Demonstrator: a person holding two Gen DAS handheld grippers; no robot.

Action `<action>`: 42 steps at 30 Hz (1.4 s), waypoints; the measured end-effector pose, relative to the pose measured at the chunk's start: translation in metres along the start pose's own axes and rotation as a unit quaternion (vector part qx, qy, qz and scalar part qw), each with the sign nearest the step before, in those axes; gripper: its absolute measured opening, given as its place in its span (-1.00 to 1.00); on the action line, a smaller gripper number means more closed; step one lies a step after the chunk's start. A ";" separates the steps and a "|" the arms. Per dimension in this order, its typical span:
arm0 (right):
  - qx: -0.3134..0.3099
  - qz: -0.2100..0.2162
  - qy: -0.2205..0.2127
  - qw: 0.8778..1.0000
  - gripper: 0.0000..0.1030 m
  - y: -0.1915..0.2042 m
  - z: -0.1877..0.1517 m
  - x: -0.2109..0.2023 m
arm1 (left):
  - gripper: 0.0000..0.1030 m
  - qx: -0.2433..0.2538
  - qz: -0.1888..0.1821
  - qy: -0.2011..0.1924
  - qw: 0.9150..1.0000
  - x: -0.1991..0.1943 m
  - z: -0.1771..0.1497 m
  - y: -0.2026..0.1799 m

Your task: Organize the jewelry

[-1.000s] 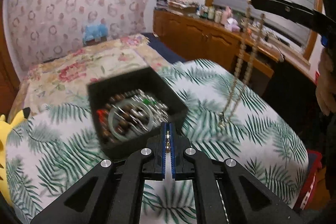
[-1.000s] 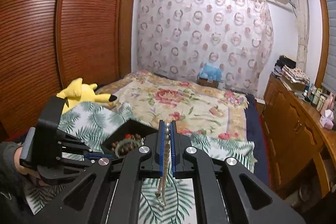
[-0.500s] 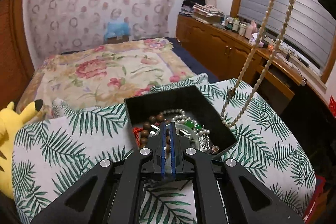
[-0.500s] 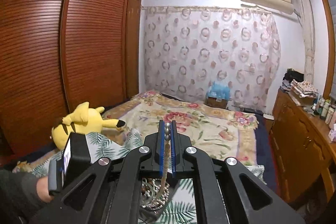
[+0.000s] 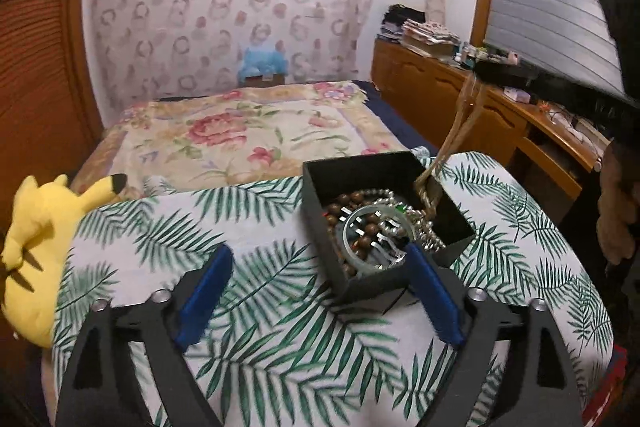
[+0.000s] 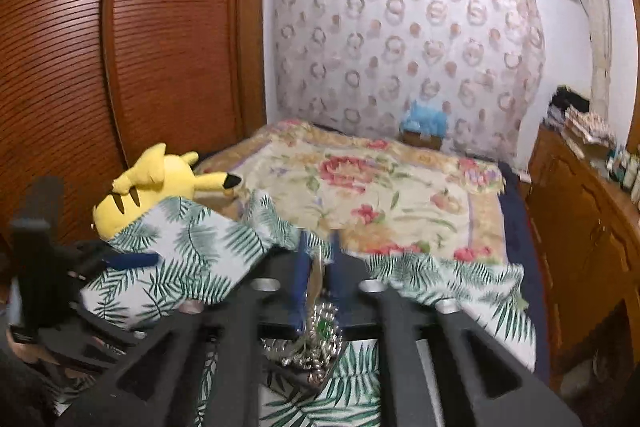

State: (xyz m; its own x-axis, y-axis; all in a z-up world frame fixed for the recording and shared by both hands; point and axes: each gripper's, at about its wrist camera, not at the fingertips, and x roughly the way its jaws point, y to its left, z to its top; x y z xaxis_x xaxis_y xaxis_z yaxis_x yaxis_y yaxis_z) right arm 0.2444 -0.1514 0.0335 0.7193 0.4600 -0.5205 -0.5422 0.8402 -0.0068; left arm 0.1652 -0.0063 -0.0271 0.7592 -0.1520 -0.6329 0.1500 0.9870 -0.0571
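A beaded necklace (image 5: 452, 147) drops into the nearly full black box (image 5: 320, 183), at two o'clock from the wide-spread left gripper (image 5: 316, 287); the right gripper (image 6: 318, 267), jaws just parting, lets the strand slip.

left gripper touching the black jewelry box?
Cannot tell. In the left wrist view the wide-open left gripper has one blue finger overlapping the black box corner, but no view shows contact or gap.

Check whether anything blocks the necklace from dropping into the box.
Nothing visible does. The necklace hangs straight down into the open box, and its lower end is already inside at the far right corner, beside the other jewelry.
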 end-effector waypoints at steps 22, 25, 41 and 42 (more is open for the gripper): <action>0.081 -0.105 -0.016 0.991 0.95 0.030 -0.112 -0.076 | 0.85 -0.014 0.042 -0.034 0.998 -0.084 -0.043 -0.004; 0.085 -0.107 -0.020 0.990 0.95 0.032 -0.115 -0.079 | 0.85 -0.014 0.042 -0.037 0.998 -0.087 -0.046 -0.005; 0.096 -0.111 -0.029 0.989 0.95 0.029 -0.122 -0.084 | 0.85 -0.015 0.048 -0.049 0.998 -0.094 -0.048 -0.008; 0.096 -0.111 -0.029 0.989 0.95 0.029 -0.122 -0.084 | 0.85 -0.016 0.048 -0.049 0.998 -0.095 -0.047 -0.008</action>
State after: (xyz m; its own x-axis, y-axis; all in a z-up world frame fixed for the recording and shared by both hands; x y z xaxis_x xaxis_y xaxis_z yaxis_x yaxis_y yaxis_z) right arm 0.1152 -0.2011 -0.0274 0.8376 0.2698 -0.4750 -0.2803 0.9586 0.0502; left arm 0.0621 0.0025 -0.0031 0.8277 -0.0591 -0.5580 0.0545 0.9982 -0.0247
